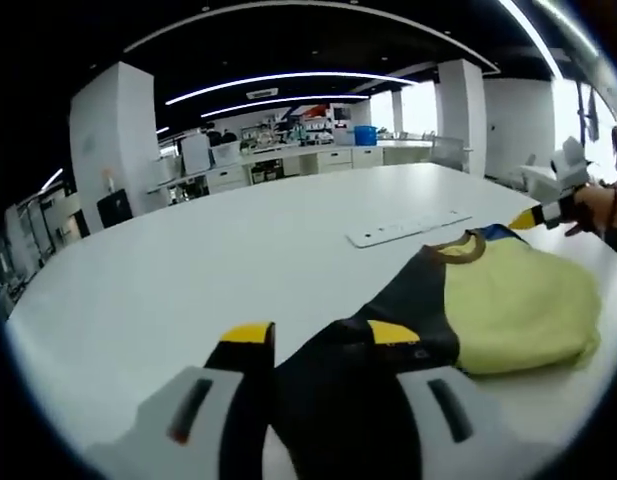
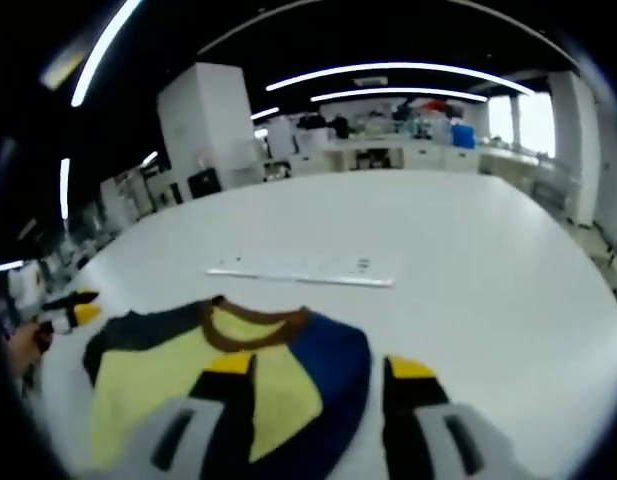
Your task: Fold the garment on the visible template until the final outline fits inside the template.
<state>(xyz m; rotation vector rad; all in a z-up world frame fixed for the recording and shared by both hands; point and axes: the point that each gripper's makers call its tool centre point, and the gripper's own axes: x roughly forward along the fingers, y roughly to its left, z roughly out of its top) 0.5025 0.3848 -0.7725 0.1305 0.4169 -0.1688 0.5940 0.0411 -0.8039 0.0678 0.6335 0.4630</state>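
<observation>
In the left gripper view, the left gripper (image 1: 322, 342), grey with yellow-tipped black jaws, stands with its jaws apart at the near dark edge of the yellow, black and blue T-shirt with a brown collar (image 1: 508, 300). The garment lies on the large white round table (image 1: 188, 290). Beyond the garment's collar rests a flat white rectangular strip (image 1: 408, 229). In the right gripper view, the right gripper (image 2: 319, 366) hangs above the garment's blue shoulder, jaws spread, one over the yellow front, the other just beside the blue edge.
</observation>
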